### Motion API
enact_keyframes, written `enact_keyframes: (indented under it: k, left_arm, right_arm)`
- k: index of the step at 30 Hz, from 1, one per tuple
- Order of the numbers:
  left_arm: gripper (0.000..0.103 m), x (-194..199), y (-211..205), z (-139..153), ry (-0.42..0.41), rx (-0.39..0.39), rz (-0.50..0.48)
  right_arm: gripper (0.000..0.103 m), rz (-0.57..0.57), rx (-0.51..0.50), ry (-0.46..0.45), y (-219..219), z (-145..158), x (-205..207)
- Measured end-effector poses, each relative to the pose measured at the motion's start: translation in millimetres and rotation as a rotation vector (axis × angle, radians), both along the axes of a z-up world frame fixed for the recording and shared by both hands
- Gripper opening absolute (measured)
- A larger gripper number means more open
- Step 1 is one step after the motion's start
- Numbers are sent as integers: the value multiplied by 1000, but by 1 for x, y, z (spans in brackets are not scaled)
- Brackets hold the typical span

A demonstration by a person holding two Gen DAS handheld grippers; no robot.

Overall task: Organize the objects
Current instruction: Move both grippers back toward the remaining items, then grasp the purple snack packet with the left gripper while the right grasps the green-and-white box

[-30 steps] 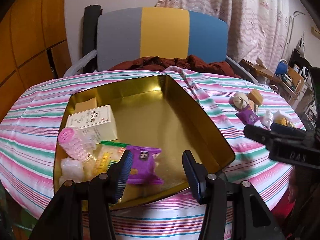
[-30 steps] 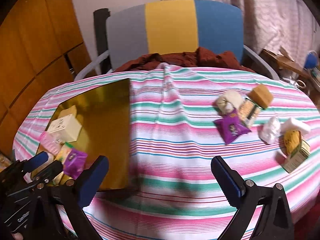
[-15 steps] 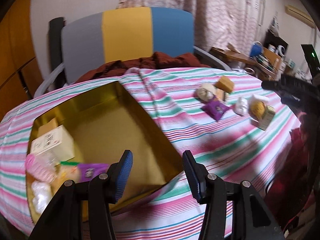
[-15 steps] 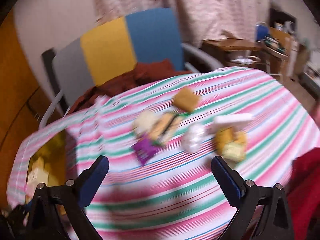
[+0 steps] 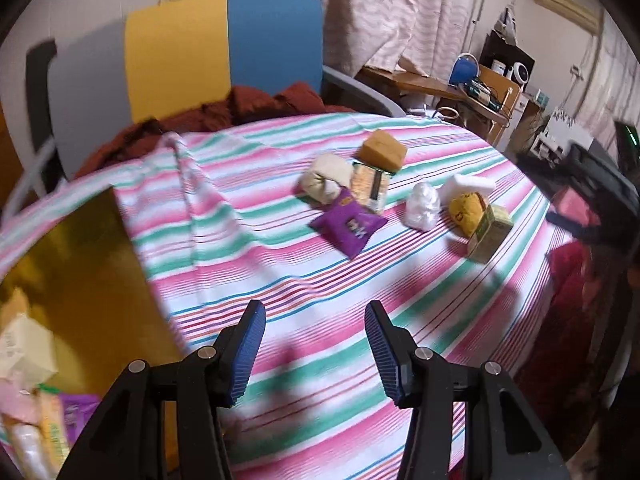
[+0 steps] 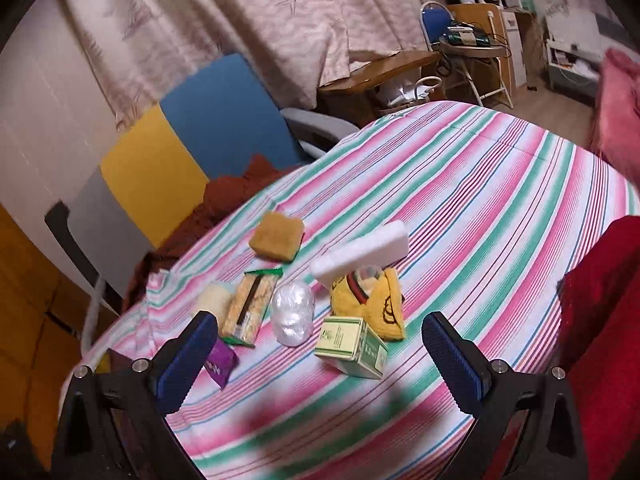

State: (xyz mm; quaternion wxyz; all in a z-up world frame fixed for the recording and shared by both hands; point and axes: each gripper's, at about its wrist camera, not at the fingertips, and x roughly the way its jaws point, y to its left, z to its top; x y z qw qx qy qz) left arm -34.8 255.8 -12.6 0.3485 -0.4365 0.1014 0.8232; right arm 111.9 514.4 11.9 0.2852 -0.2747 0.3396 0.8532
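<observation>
Both grippers are held above a table covered with a striped cloth [image 6: 500,184], and nothing is gripped by either. The left gripper [image 5: 314,350] is seen with its jaws apart and empty, over bare cloth just beside the gold tin [image 5: 80,280]. The right gripper [image 6: 320,360] is spread wide and released, over the loose group of objects.

In this group a green box [image 6: 352,346] lies nearest to the right gripper, touching a yellow plush pouch [image 6: 372,300]. A white foam block [image 6: 360,254] leans on the pouch. A clear plastic bundle [image 6: 292,312] is placed beside a cracker packet [image 6: 250,306], and a brown sponge [image 6: 276,236] lies behind them. A purple snack packet [image 5: 348,226] rests close to a cream cloth bundle [image 5: 324,178].

Inside the tin some items are already laid (a cream box [image 5: 24,348] among them, blurred). A chair [image 5: 224,48] stands behind the table.
</observation>
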Motion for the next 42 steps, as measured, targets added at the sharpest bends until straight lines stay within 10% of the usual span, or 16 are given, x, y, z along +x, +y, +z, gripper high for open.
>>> enact_keyframes:
  k: [20,36,42]
  left_arm:
    - [58,-88,92,-60,-331,109,183]
    - [46,-89,89,-70,-204,50,114]
    - [46,-68,65,-67,-175,40,91]
  right_arm:
    - [103,44,-115,67,10,-12,-1]
    - [102,2,-60,-175,16,-29,-29]
    - [80,22,-35,-304,19,-45,-51]
